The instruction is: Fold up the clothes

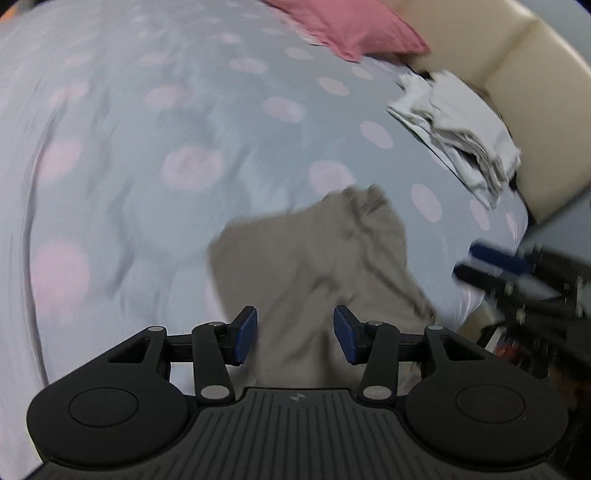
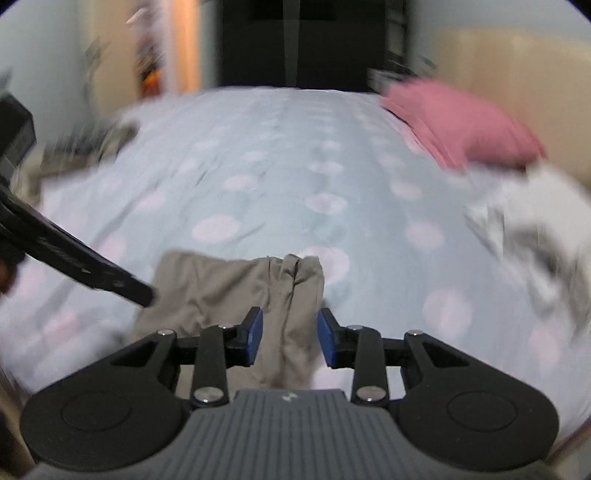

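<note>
Two grippers in view, both w/ jaws parted and nothing pinched. We note the left gripper (image 1: pixel 294 335) has its blue pads standing clear either side of the beige garment (image 1: pixel 314 266); cloth lies in the gap but no pad presses on it. Same for the right gripper (image 2: pixel 290 338): jaws moderately apart, the beige garment (image 2: pixel 240 291) running between them, untouched as far as we can tell.

Location: garment lies on the bed (image 1: pixel 166 129), on the pale-blue spotted cover, near the edge closest to the cameras. It looks partly folded, roughly squared at one side w/ a bunched, creased end toward the bed's middle. A stack of folded whites (image 1: pixel 458 129) sits well apart near the headboard side; pink pillow (image 1: pixel 354 29) farther off. Right-wrist view is blurred at the margins, so detail there is unreliable.

Handling, our judgement: thin woven fabric, light, soft, zero stiffness, so it'll sag and drape off any single hold. Not fragile, not slippery on the pads. Layers may separate if only the top ply is caught.

Where to grip: we'd take an outer edge or corner, one gripper per corner, pinching all plies together. Avoid the bunched middle, since that drags creases into the fold. Smooth the gathered end flat before the next fold.

Risk: uneven pull skews the fold.
</note>
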`<state>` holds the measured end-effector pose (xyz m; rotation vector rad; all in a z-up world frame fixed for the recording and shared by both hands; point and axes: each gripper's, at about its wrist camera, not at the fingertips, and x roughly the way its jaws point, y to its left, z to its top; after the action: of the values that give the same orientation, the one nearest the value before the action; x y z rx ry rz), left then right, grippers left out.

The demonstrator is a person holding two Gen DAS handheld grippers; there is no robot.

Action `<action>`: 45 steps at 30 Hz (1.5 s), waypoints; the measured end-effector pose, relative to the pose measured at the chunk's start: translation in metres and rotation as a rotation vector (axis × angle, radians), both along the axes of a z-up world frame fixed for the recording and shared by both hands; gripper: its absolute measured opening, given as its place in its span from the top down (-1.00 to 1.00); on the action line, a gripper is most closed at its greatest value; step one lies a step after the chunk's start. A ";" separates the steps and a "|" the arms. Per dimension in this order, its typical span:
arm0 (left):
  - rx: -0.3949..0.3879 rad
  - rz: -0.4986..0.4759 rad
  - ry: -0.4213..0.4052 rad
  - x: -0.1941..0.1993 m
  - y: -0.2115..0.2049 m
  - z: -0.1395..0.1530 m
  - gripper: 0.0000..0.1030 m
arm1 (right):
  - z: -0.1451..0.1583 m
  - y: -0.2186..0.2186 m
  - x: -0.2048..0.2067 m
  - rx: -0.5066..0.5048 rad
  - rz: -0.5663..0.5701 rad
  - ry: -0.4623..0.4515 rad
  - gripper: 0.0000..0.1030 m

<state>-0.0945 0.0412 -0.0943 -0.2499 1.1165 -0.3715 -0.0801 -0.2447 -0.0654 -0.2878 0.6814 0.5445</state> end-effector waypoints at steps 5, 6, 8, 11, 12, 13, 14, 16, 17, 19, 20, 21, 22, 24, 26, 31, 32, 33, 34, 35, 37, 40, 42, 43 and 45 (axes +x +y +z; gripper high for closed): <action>-0.124 0.120 -0.004 -0.034 0.020 -0.039 0.15 | -0.007 0.015 0.014 -0.129 0.137 0.036 0.46; -0.155 0.142 0.004 -0.041 0.024 -0.045 0.15 | -0.010 0.018 0.016 -0.139 0.153 0.051 0.46; -0.170 0.125 0.010 -0.050 0.025 -0.053 0.15 | -0.019 0.025 0.019 -0.144 0.157 0.087 0.46; -0.164 0.086 -0.005 -0.056 0.024 -0.057 0.15 | -0.036 0.035 0.024 -0.138 0.128 0.153 0.46; -0.166 0.083 -0.008 -0.055 0.024 -0.056 0.15 | -0.042 0.038 0.025 -0.142 0.109 0.163 0.46; -0.169 0.081 -0.008 -0.053 0.023 -0.055 0.15 | -0.045 0.039 0.024 -0.144 0.088 0.167 0.46; -0.173 0.079 -0.009 -0.051 0.022 -0.055 0.14 | -0.048 0.039 0.023 -0.140 0.068 0.167 0.46; -0.169 0.067 -0.005 -0.049 0.018 -0.057 0.11 | -0.049 0.038 0.023 -0.117 0.040 0.175 0.46; -0.166 0.062 -0.005 -0.049 0.015 -0.058 0.10 | -0.050 0.036 0.023 -0.105 0.025 0.181 0.46; -0.165 0.057 -0.009 -0.048 0.011 -0.059 0.08 | -0.051 0.030 0.023 -0.077 0.007 0.192 0.47; -0.168 0.054 -0.013 -0.048 0.010 -0.060 0.09 | -0.052 0.028 0.024 -0.065 0.001 0.199 0.65; -0.177 0.049 -0.021 -0.048 0.009 -0.059 0.32 | -0.052 0.026 0.025 -0.052 -0.004 0.205 0.82; -0.195 0.044 -0.032 -0.049 0.010 -0.059 0.85 | -0.052 0.024 0.026 -0.037 -0.009 0.212 0.94; -0.237 0.047 -0.043 -0.048 0.014 -0.058 0.86 | -0.047 0.017 0.030 0.027 -0.025 0.240 0.94; -0.271 0.078 -0.039 -0.048 0.023 -0.057 0.87 | -0.034 0.002 0.034 0.128 -0.055 0.277 0.95; -0.254 0.128 -0.027 -0.051 0.032 -0.057 0.87 | -0.025 -0.029 0.045 0.276 -0.129 0.413 0.95; -0.249 0.133 -0.016 -0.051 0.033 -0.059 0.87 | -0.032 -0.033 0.046 0.283 -0.149 0.457 0.95; -0.244 0.138 -0.005 -0.051 0.033 -0.062 0.87 | -0.039 -0.036 0.048 0.290 -0.169 0.501 0.95; -0.243 0.141 0.002 -0.051 0.034 -0.064 0.87 | -0.050 -0.039 0.049 0.297 -0.192 0.546 0.95; -0.247 0.143 0.009 -0.050 0.034 -0.065 0.86 | -0.060 -0.041 0.051 0.311 -0.215 0.588 0.95; -0.246 0.137 0.014 -0.049 0.035 -0.064 0.79 | -0.071 -0.044 0.053 0.324 -0.240 0.615 0.92; -0.220 0.128 -0.009 -0.052 0.037 -0.056 0.76 | -0.065 -0.041 0.050 0.310 -0.236 0.560 0.60; -0.212 0.126 -0.022 -0.054 0.038 -0.051 0.76 | -0.049 -0.032 0.043 0.261 -0.193 0.456 0.38; -0.210 0.126 -0.025 -0.055 0.038 -0.049 0.75 | -0.043 -0.028 0.040 0.250 -0.167 0.428 0.20; -0.209 0.127 -0.027 -0.054 0.038 -0.047 0.74 | -0.040 -0.023 0.034 0.248 -0.130 0.425 0.19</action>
<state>-0.1487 0.0789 -0.1410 -0.4965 1.0300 -0.3775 -0.0459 -0.2681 -0.1058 0.1094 1.0243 0.5644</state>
